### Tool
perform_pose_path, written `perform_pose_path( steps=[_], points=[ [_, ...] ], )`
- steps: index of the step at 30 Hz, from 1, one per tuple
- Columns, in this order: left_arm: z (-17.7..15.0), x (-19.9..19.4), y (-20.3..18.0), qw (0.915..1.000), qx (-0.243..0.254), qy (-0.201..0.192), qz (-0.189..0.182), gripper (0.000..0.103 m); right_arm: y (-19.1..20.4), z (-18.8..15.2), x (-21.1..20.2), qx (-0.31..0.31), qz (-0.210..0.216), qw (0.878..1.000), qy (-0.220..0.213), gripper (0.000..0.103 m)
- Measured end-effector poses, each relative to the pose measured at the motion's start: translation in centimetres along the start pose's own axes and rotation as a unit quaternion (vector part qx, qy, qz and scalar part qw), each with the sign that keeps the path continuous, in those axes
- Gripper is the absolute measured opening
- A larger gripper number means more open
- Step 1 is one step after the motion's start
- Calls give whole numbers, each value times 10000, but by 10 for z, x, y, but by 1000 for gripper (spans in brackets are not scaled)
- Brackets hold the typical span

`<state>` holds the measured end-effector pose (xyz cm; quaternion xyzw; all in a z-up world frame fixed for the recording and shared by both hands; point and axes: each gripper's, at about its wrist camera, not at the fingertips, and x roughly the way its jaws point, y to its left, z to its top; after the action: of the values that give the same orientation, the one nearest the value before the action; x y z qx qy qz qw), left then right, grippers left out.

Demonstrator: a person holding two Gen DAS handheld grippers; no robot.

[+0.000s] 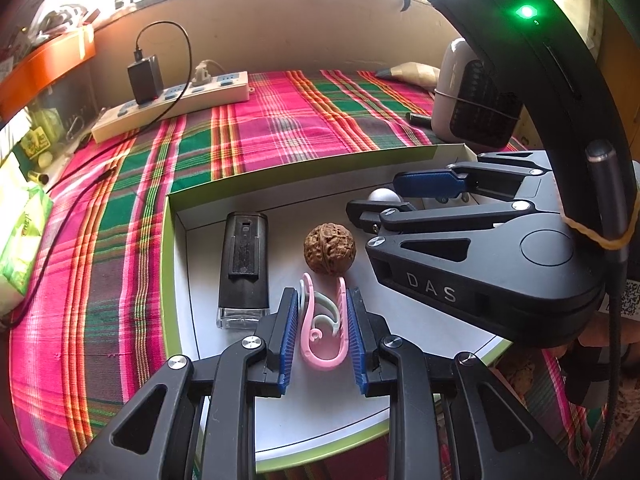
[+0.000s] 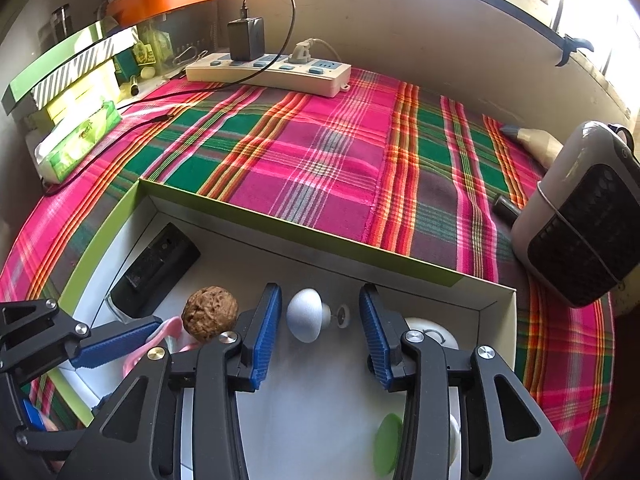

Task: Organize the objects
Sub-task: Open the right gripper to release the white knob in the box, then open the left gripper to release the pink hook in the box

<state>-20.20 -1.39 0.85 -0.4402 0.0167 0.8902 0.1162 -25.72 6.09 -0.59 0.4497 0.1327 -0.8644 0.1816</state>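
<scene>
A shallow white box with green rim lies on the plaid cloth. In it lie a black lighter-like device, a walnut, pink and pale-green plastic hooks and a white knob with screw. My left gripper is closed around the pink hooks, pads touching them. My right gripper is open around the white knob, not touching it. A green disc and white round pieces lie by the right finger.
A power strip with black charger lies at the back. A small grey heater stands at the right. A tissue pack and boxes sit at the left. A wall runs behind.
</scene>
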Motion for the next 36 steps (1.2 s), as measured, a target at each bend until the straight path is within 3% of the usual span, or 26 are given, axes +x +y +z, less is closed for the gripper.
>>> perform_pose_path(
  steps=[3,11,27,36],
  points=[
    [0,0,0,10000,-6,-5,4,23,0,0,-1,33,7,10000,-15,49],
    [-3,-9,1,9999,1,-79,122,32,0,-2,-7,73,-2,9999,-77,49],
    [-10,-28,-3,9994,6,-198,280,34,5,-12,-32,158,-45,9994,-303,49],
    [-18,-43,-5,9991,-66,-305,289,35,6,-22,-52,254,-36,9985,-476,55]
  ],
)
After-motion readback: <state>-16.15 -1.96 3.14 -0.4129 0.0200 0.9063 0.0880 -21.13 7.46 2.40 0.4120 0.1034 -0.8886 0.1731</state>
